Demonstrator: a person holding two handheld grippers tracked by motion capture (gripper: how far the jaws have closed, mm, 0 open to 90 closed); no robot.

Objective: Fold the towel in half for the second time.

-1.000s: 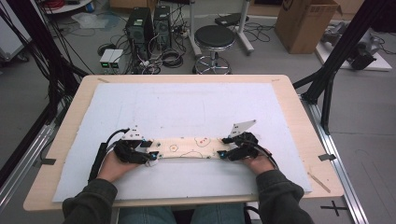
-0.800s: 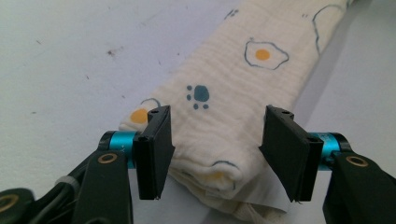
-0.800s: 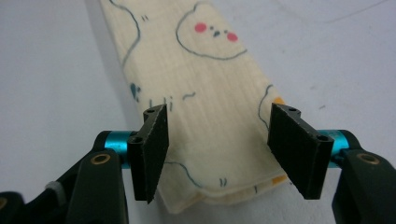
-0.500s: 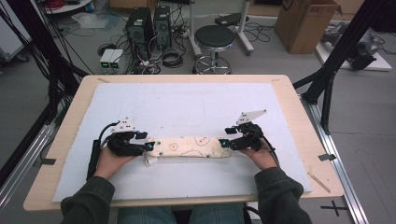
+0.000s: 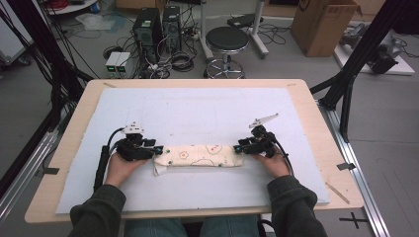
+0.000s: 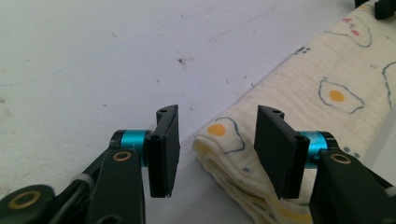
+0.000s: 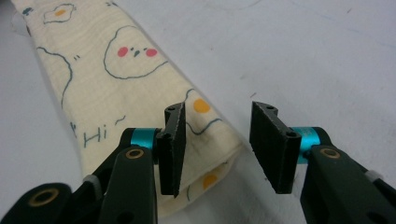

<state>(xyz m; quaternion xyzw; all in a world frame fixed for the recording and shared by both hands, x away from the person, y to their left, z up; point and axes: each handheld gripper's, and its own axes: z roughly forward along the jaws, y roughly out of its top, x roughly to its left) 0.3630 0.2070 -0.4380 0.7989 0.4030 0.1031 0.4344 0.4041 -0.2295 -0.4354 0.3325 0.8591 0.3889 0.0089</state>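
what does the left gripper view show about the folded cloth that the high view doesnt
Left gripper view: the stacked folded layers at the end of the cloth, a fried-egg print up close, and the left gripper with its jaws apart and a gap to the fabric between them, having just been closing.

High view: the cloth's whole length as a long strip across the white mat, the right gripper at its other end, both hands, and the stool beyond the table.

Both: the cream printed cloth lying flat on the mat, with the left gripper at its end.
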